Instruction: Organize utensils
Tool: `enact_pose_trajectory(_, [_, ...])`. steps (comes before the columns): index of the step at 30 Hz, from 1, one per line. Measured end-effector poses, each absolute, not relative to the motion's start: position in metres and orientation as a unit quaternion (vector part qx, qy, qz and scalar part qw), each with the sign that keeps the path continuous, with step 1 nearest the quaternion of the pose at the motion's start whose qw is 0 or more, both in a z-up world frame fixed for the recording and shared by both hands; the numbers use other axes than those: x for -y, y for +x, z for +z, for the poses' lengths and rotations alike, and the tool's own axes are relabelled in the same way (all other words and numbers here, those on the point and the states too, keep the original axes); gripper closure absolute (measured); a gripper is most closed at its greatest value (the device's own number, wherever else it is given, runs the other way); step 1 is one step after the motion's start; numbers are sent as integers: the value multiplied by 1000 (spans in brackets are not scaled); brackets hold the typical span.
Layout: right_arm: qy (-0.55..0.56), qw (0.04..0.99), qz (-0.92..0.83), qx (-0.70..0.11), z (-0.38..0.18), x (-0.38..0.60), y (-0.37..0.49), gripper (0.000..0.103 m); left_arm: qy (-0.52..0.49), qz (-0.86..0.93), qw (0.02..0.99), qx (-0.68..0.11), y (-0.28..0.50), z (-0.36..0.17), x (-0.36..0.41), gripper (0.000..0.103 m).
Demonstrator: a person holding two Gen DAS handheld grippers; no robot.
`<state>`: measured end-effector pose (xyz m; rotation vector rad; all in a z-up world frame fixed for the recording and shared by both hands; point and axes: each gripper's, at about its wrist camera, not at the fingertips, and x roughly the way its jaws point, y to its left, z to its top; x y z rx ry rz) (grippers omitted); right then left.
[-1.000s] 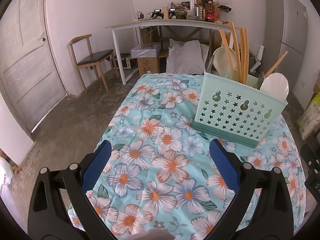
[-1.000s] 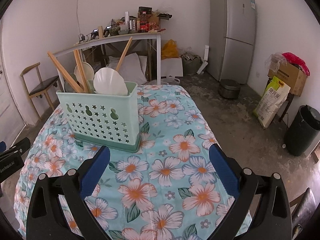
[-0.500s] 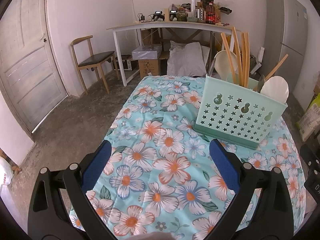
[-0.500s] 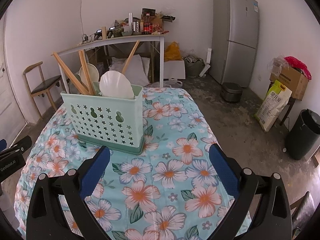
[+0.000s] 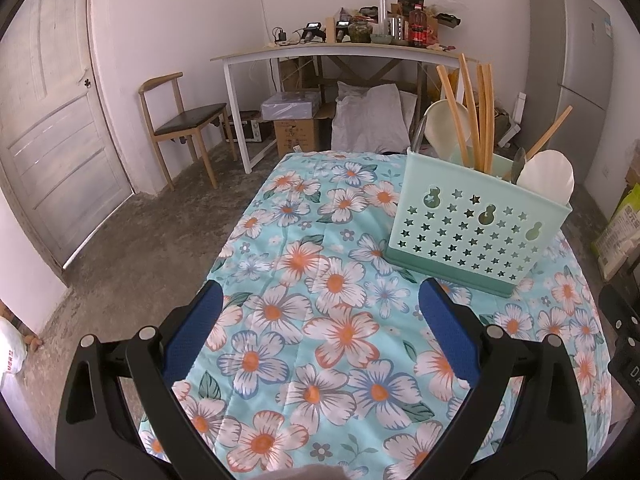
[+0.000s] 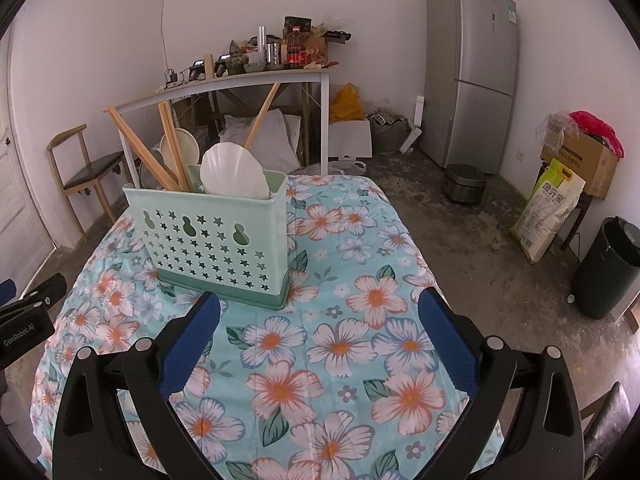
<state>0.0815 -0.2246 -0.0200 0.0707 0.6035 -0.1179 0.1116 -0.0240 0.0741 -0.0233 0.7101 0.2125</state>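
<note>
A mint green perforated utensil holder [image 5: 472,232] stands upright on the floral tablecloth [image 5: 320,320]; it also shows in the right wrist view [image 6: 216,248]. It holds wooden chopsticks [image 5: 476,112], a white shell-shaped spoon [image 5: 548,176] and a cream ladle [image 5: 440,120]. In the right wrist view the chopsticks [image 6: 160,152] and white spoon [image 6: 234,178] stick up from it. My left gripper [image 5: 320,320] is open and empty, in front and left of the holder. My right gripper [image 6: 320,324] is open and empty, in front and right of it.
A white desk [image 5: 340,50] with clutter stands at the back wall. A wooden chair [image 5: 180,128] and a door [image 5: 52,140] are on the left. A grey fridge [image 6: 472,76], a rice sack [image 6: 552,208] and a black bin [image 6: 608,268] stand on the right.
Both grippers have drawn back slightly from the holder, so it looks a little farther and higher in both views. Both stay open and empty.
</note>
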Motion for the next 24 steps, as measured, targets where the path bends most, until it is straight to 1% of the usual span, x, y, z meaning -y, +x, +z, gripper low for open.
enact_pose_trajectory(24, [35, 953, -56, -296, -19, 224, 80, 7, -11, 104, 932, -347, 111, 75, 25, 8])
